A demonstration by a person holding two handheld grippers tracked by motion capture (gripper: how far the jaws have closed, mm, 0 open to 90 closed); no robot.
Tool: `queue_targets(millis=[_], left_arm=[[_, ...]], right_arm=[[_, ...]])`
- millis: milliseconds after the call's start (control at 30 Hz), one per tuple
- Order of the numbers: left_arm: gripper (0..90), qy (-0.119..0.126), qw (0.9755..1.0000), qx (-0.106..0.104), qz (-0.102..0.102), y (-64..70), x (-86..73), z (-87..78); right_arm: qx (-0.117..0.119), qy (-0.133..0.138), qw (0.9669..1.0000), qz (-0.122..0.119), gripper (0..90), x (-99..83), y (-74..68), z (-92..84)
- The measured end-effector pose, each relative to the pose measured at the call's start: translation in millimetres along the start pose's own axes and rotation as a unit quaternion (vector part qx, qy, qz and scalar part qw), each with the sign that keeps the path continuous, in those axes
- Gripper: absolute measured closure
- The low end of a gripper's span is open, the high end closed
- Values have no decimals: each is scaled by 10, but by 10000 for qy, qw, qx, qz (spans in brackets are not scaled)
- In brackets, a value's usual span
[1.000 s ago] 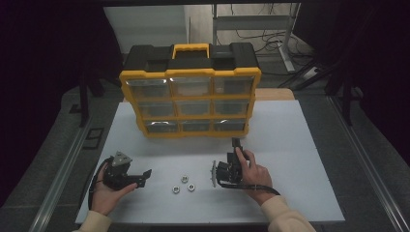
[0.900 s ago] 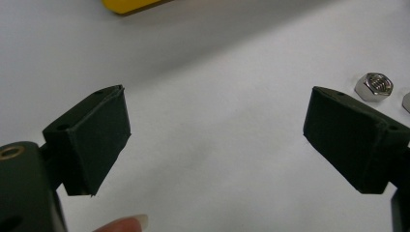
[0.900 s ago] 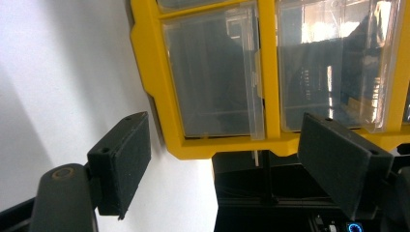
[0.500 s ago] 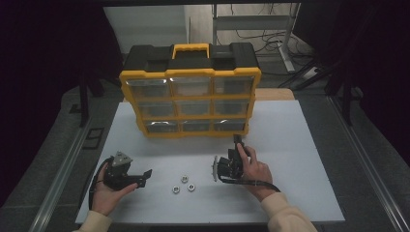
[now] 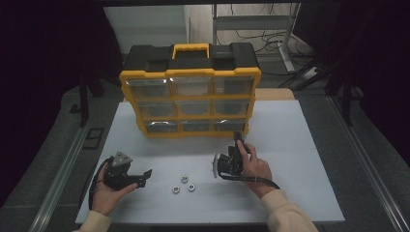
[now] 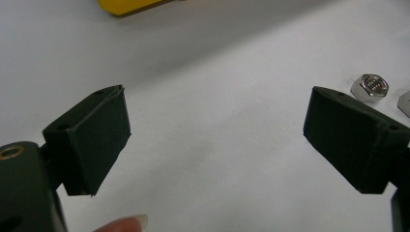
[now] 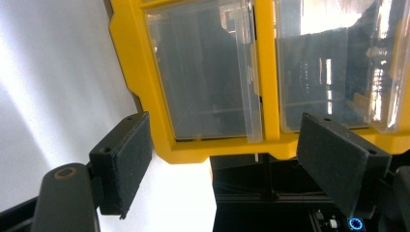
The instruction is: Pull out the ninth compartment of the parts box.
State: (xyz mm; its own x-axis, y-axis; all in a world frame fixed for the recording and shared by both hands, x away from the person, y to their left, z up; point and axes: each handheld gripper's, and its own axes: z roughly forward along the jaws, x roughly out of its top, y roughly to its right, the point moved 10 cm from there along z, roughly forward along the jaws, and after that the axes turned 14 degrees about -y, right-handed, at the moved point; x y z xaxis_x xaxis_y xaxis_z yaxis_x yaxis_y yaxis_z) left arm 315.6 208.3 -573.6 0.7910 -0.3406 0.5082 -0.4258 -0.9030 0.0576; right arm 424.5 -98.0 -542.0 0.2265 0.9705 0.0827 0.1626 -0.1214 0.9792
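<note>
Jaws stand wide and empty on both the left gripper (image 5: 145, 175) and right gripper (image 5: 216, 165). Three nuts (image 5: 183, 184) lie between them, at the left's three o'clock. Recommend squaring the jaws over one nut before closing.

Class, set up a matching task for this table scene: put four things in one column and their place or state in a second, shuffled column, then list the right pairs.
Things:
1. drawer box
2. nuts
3. left tongs
4. right tongs

Places or states:
A. loose on the table between the two hands
B. open, empty, pointing toward the nuts
C. standing at the far side of the table
D. open, empty, rolled on its side

Pairs: 1-C, 2-A, 3-B, 4-D
</note>
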Motion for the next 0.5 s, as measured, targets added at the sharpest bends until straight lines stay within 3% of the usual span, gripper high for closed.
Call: queue_targets(millis=[33,167,200,500], left_arm=[[100,-3,10000,-1,3,2,-1,0],[100,-7,10000,5,12,7,0,2],[100,-9,10000,9,17,6,-1,3],[100,-12,10000,8,19,7,-3,2]], right_arm=[[204,55,9998,-35,212,21,-37,19],[115,-4,9999,-121,216,52,-33,44],[197,170,9996,-101,217,87,-50,70],[178,166,9997,-99,221,108,-53,126]])
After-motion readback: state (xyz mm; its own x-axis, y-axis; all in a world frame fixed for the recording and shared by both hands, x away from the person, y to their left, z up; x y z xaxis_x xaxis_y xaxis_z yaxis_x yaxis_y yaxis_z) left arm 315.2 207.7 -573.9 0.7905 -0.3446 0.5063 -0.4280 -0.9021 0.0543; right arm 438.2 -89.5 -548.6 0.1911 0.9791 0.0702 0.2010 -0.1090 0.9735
